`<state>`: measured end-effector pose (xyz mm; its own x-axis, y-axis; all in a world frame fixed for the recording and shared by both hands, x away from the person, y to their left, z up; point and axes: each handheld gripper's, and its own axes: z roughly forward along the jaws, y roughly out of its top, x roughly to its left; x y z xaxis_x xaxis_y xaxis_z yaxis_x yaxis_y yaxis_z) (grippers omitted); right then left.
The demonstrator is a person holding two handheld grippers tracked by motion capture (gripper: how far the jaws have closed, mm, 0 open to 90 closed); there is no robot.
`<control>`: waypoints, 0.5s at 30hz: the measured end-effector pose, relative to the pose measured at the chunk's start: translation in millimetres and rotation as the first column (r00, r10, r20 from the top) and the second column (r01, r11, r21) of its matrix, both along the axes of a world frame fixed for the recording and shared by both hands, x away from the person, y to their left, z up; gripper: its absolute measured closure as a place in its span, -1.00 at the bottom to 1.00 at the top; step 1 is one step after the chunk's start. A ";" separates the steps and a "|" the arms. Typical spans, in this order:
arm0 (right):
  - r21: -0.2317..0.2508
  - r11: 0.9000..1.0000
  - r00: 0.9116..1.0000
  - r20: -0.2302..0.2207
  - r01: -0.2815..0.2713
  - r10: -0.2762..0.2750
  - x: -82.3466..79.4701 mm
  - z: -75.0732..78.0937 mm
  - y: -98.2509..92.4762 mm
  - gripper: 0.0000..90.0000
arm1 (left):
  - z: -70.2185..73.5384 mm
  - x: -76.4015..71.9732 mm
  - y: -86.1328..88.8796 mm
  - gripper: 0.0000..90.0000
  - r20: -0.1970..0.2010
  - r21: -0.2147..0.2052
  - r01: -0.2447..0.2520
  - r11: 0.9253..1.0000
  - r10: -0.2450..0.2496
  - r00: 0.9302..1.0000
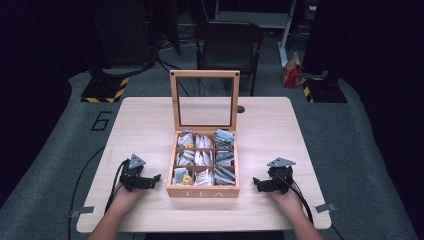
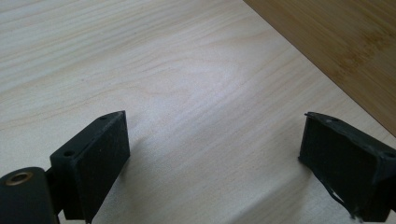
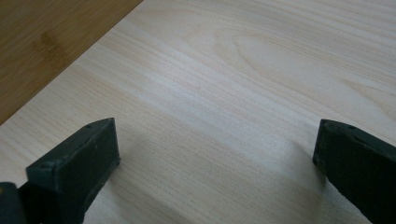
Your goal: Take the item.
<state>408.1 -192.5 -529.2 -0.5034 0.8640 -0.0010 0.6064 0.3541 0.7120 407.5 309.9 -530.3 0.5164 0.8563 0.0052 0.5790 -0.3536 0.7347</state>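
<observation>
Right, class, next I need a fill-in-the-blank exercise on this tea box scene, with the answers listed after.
1. The wooden tea box has its lid standing ____.
2. The box is split into ____ compartments of tea bags.
3. The word on the front of the box reads ____.
4. Both the left gripper and the right gripper have jaws set ____ over the bare table.

Missing words: open; nine; TEA; apart
</observation>
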 end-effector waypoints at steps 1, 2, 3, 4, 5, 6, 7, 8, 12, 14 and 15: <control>0.000 1.000 1.000 0.000 0.000 0.000 0.0 0.0 0.0 -1.00 | 0.0 0.0 0.0 -0.82 0.000 0.000 0.000 1.000 0.000 1.000; 0.010 1.000 1.000 0.003 0.003 -0.003 -0.3 -0.2 0.2 -0.98 | 0.5 0.2 0.3 -0.82 -0.007 0.001 0.003 1.000 -0.003 1.000; 0.010 1.000 1.000 0.003 0.003 -0.003 -0.3 -0.2 0.2 -0.98 | 0.4 0.2 0.3 -0.82 -0.005 0.001 0.002 1.000 -0.002 1.000; 0.008 1.000 1.000 0.001 -0.012 0.012 -0.5 0.3 -0.9 -0.96 | 0.4 0.2 0.3 -0.82 -0.006 0.001 0.002 1.000 -0.002 1.000; -0.004 1.000 1.000 0.012 -0.026 0.026 -0.4 0.2 -2.2 -0.95 | 0.4 0.2 0.3 -0.82 -0.006 0.001 0.002 1.000 -0.002 1.000; 0.011 1.000 1.000 0.001 -0.011 0.011 -2.2 0.4 -0.8 -0.94 | 0.4 0.1 0.3 -0.82 -0.006 0.001 0.002 1.000 -0.002 1.000; 0.011 1.000 1.000 0.001 -0.011 0.011 -2.2 0.4 -0.8 -0.94 | 0.4 0.1 0.3 -0.82 -0.006 0.001 0.002 1.000 -0.002 1.000; 0.008 1.000 1.000 0.007 -0.014 0.014 -2.1 0.4 -1.0 -0.93 | 0.4 0.4 0.5 -0.83 -0.006 0.002 0.008 1.000 -0.008 1.000; -0.001 1.000 1.000 0.000 -0.027 0.027 -2.8 2.2 -2.5 -0.85 | -0.3 0.7 0.0 -0.85 -0.002 -0.001 0.008 1.000 -0.008 1.000; 0.008 1.000 1.000 -0.005 -0.023 0.023 -3.7 3.1 -3.3 -0.78 | -0.2 0.7 0.0 -0.85 -0.002 0.001 0.009 1.000 -0.009 1.000; 0.002 1.000 1.000 -0.007 -0.029 0.029 -3.8 3.5 -4.2 -0.76 | -0.2 0.7 0.0 -0.85 -0.002 0.000 0.009 1.000 -0.009 1.000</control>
<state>404.3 -196.7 -525.7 -0.5282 0.8491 0.0041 0.6007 0.3702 0.7086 408.2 309.9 -530.5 0.5239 0.8518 0.0045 0.5772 -0.3589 0.7335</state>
